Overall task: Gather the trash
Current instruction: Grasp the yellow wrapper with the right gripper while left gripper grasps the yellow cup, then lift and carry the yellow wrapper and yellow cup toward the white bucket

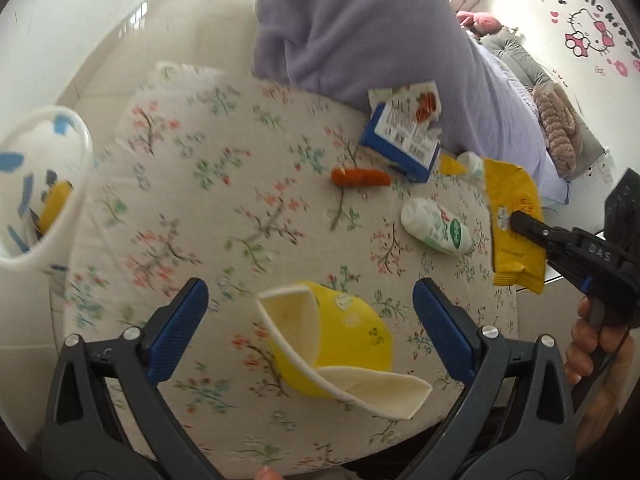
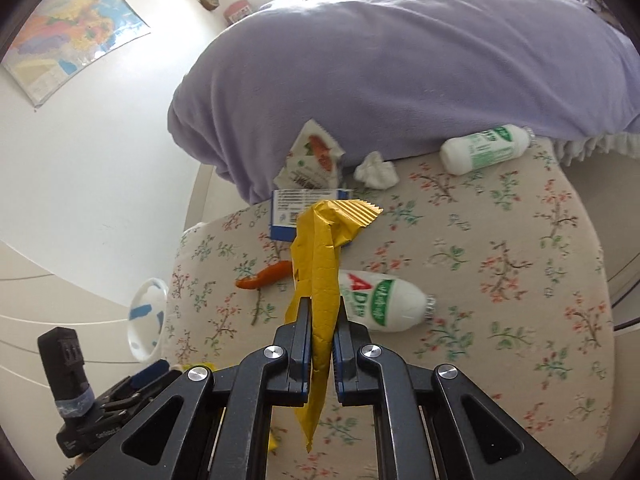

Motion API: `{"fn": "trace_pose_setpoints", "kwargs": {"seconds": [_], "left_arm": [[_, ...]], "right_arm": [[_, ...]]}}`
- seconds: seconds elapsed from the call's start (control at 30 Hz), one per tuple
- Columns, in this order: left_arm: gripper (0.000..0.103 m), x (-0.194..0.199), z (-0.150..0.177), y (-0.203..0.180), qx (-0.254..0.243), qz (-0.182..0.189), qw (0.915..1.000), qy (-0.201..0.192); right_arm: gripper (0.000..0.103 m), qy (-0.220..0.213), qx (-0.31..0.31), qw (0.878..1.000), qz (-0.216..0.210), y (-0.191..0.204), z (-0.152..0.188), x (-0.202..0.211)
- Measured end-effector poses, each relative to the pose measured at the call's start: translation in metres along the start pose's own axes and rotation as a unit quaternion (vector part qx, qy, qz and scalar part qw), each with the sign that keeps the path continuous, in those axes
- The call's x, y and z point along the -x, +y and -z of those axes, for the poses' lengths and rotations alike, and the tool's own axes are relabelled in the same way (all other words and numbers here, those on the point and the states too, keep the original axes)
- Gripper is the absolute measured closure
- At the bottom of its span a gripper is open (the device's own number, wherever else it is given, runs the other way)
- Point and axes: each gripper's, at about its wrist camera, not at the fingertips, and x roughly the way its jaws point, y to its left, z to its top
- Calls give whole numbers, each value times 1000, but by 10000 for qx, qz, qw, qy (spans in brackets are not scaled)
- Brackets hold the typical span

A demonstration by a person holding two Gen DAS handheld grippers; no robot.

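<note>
The right gripper [image 2: 323,312] is pinched tight on a crumpled yellow wrapper [image 2: 320,280], which hangs between its jaws above the floral tablecloth [image 2: 500,280]. The left gripper [image 1: 310,316] is spread wide, a squashed yellow paper cup [image 1: 340,344] lying on its side between its blue fingers [image 1: 180,328]. Beyond the right tongs lie a white bottle [image 2: 384,300] just right, an orange peel [image 2: 264,275] left, then a blue carton [image 2: 288,216] and a tissue wad [image 2: 376,170]; the white bin [image 1: 44,188] sits far left of the left tongs.

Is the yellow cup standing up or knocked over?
Knocked over. The yellow cup lies on its side on the flowery tablecloth, squashed, with its open mouth facing sideways between the left gripper fingers, which are open.
</note>
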Motion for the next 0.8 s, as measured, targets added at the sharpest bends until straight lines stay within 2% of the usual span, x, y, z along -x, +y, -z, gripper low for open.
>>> {"fn": "trace_pose_setpoints", "kwargs": {"seconds": [0.17,0.33,0.4,0.43,0.5,0.53,0.57,0.67,0.8], "left_arm": [[2,-9,4,-6,-1,-162,9998,85],[11,-20,9,-3,39,11,9996,279],[26,-24,10,-1,131,141,9993,324],[30,-26,11,0,187,229,9989,354],[50,-28,12,2,289,373,9982,366],[55,-28,12,2,308,399,9981,362],[68,-28,12,3,313,420,9980,349],[74,-23,12,1,252,498,9981,246],[76,-9,9,-4,40,524,9986,-45]], "right_arm": [[94,49,21,9999,119,-16,4,5],[94,125,114,9995,254,-24,8,4],[94,153,84,9995,260,-26,10,3],[94,156,69,9995,256,-27,11,4],[94,141,50,9996,235,-28,11,6],[94,129,48,9996,227,-28,12,7],[94,119,50,9997,222,-28,12,8],[94,114,45,9997,220,-26,12,8],[94,127,53,9996,235,-23,12,5]]}}
